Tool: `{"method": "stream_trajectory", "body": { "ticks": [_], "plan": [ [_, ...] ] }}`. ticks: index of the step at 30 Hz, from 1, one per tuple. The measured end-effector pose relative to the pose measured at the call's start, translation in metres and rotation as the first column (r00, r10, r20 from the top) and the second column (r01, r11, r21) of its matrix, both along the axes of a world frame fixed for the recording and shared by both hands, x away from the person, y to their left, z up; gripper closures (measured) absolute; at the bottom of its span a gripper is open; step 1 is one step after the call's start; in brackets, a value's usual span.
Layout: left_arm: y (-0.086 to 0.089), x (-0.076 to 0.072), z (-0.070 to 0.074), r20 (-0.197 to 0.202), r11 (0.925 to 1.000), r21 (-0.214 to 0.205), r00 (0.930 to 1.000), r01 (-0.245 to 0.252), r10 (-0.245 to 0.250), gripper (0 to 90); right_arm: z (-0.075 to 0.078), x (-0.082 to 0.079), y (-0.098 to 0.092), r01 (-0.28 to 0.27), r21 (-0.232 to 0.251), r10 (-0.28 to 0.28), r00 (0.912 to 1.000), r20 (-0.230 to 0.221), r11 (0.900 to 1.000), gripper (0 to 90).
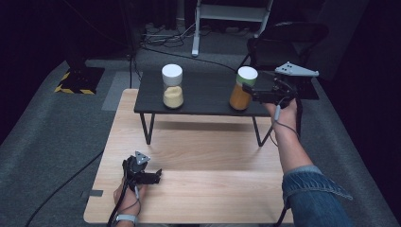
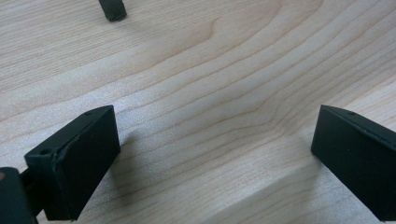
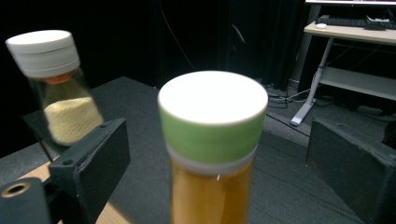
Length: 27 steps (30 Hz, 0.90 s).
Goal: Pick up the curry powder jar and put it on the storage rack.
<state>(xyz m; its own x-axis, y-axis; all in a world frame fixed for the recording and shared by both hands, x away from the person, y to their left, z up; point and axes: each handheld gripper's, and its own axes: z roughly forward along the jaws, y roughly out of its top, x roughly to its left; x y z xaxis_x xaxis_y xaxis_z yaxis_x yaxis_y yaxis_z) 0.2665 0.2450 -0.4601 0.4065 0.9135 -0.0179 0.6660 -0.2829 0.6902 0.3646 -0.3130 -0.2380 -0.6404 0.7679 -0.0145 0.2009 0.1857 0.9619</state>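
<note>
Right tongs (image 1: 250, 91) stand wide open around the green-lidded jar (image 1: 243, 88) on the dark raised shelf (image 1: 203, 97), gripping nothing yet; closing squarely on the glass below the lid looks wisest. Left tongs (image 1: 153, 177) rest open, empty, over the bench (image 1: 198, 161).

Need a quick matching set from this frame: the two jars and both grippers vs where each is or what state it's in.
1. green-lid jar
2. white-lid jar
3. left gripper
4. right gripper

a. open, low over the light wood table
b. left part of the black shelf
c. open, jaws either side of a jar
d. holds orange contents

Pairs: 1-d, 2-b, 3-a, 4-c
</note>
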Motion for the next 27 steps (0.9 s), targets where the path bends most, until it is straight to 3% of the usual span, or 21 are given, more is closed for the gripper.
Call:
{"method": "stream_trajectory", "body": {
  "ticks": [14, 21, 27],
  "plan": [
    [-0.001, 0.001, 0.000, 0.000, 1.0000, 0.003, 1.0000, -0.005, 0.005, 1.1, -0.014, -0.041, -0.017, -0.034, -0.024, 0.035, 0.9991, 0.026, 0.9991, 5.8],
    [-0.001, 0.001, 0.000, 0.002, 1.0000, 0.004, 1.0000, -0.005, 0.005, 1.1, -0.035, -0.060, -0.027, -0.053, 0.004, 0.053, 0.9974, 0.049, 0.9986, 5.8],
    [-0.001, 0.000, 0.000, 0.000, 0.9999, 0.003, 0.9999, -0.011, 0.011, 1.1, -0.051, -0.073, -0.032, -0.059, -0.019, 0.060, 0.9968, 0.054, 0.9981, 5.8]
  ]
}}
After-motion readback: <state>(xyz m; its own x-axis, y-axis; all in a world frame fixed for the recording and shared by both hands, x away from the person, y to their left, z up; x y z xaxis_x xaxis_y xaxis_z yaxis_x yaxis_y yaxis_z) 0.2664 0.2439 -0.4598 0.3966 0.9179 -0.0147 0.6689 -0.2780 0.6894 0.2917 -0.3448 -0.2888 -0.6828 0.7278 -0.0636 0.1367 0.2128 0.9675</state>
